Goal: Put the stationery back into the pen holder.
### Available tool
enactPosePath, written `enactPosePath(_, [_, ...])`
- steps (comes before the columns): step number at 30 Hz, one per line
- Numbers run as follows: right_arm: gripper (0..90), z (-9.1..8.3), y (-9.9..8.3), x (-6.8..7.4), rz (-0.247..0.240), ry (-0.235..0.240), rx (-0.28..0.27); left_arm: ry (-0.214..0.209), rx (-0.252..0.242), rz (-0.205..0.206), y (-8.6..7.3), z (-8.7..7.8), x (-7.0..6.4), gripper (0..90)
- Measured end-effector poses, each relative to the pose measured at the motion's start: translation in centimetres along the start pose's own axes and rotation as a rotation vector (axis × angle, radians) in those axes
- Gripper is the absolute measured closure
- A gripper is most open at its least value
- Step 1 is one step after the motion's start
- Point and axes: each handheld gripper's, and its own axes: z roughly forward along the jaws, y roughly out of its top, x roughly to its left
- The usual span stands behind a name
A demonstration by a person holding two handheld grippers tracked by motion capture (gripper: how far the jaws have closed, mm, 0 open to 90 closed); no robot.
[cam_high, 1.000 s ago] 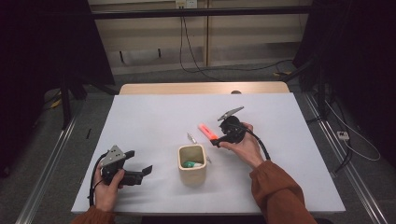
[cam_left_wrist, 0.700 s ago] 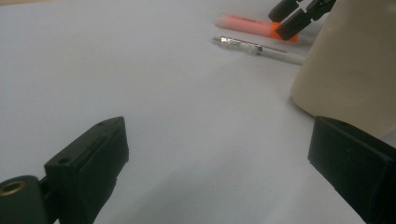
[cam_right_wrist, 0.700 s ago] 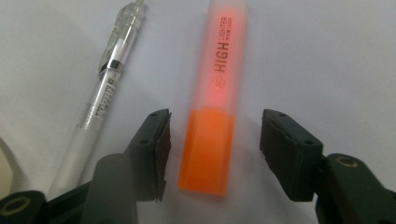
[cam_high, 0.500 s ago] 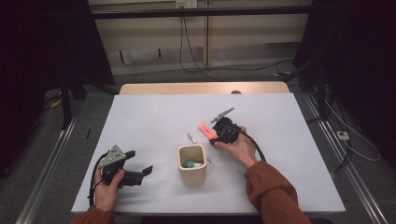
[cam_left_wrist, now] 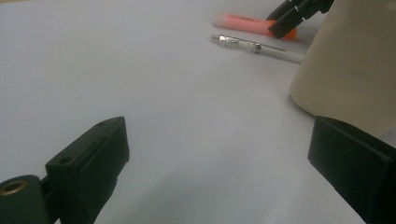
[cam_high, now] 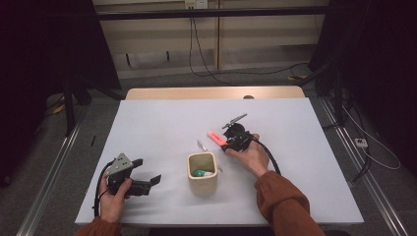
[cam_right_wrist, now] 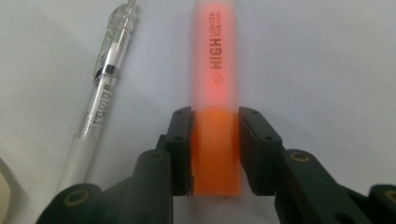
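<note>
My right forearm reaches in past the cup [cam_high: 202, 171], hand low on the worktop [cam_high: 162, 123], and my right hand-held gripper [cam_right_wrist: 215, 149] pinches the orange end of the highlighter [cam_right_wrist: 217, 84], a pad touching each side. The highlighter lies flat just beyond the cup, with a clear pen [cam_right_wrist: 100, 88] beside it. My left hand-held gripper [cam_left_wrist: 219, 158] rests spread wide left of the cup, holding nothing.

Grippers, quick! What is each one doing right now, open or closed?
Left gripper: open, fingers wide apart, holding nothing.
Right gripper: fingers closed on the orange end of the highlighter, which lies on the table.
</note>
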Motion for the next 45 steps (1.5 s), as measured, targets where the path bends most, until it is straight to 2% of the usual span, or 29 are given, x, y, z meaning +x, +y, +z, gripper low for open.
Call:
enactPosePath(12, [68.1,-0.3,-0.3,-0.4,0.047,0.017,-0.018,0.003,0.000,-0.006,0.0,0.0,0.0,5.2])
enactPosePath(26, [68.1,-3.0,-1.3,-0.8,0.066,0.057,-0.085,0.009,-0.009,0.009,0.0,-0.2,0.0,5.2])
enactPosePath(38, [68.1,-5.2,-2.0,-0.2,0.028,0.079,-0.120,0.006,-0.014,0.006,0.0,-0.1,-0.1,5.2])
enactPosePath(45, [68.1,-6.6,-2.5,0.0,0.019,0.098,-0.143,0.035,-0.019,0.010,0.0,-0.3,-0.1,4.4])
